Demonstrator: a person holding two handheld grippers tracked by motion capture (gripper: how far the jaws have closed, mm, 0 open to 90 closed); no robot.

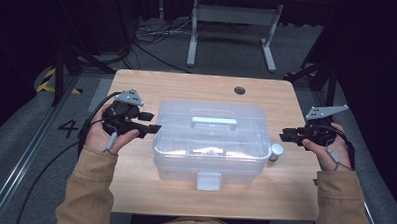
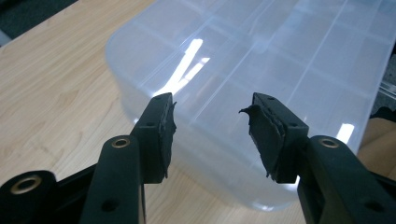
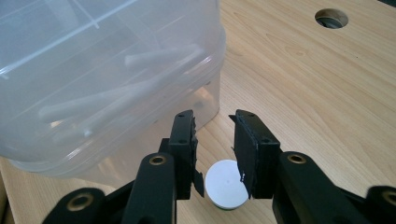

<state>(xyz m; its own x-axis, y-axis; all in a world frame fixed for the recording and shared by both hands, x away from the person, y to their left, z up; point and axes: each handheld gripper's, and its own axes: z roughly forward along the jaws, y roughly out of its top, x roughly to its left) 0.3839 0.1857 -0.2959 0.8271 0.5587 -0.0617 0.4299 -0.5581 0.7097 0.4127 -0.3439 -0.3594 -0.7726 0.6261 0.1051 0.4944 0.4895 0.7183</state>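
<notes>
A clear, ribbed plastic box [image 1: 210, 142] is sitting mid-table [image 1: 133, 190], lid on; a small round white-capped jar [image 1: 276, 151] is standing just beside its right wall. The left gripper [image 1: 155, 128] is hovering at the box's left edge, jaws spread, holding nothing; the right gripper [image 3: 214, 140] is poised over the jar, jaws parted, not pressing it; bare wood is lying free on both sides.

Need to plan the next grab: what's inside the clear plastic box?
Through the clear plastic box, the right gripper view shows divider walls and a few long white stick-like pieces. The frosted plastic blurs them, so what they are, and what else lies inside, cannot be told.
</notes>
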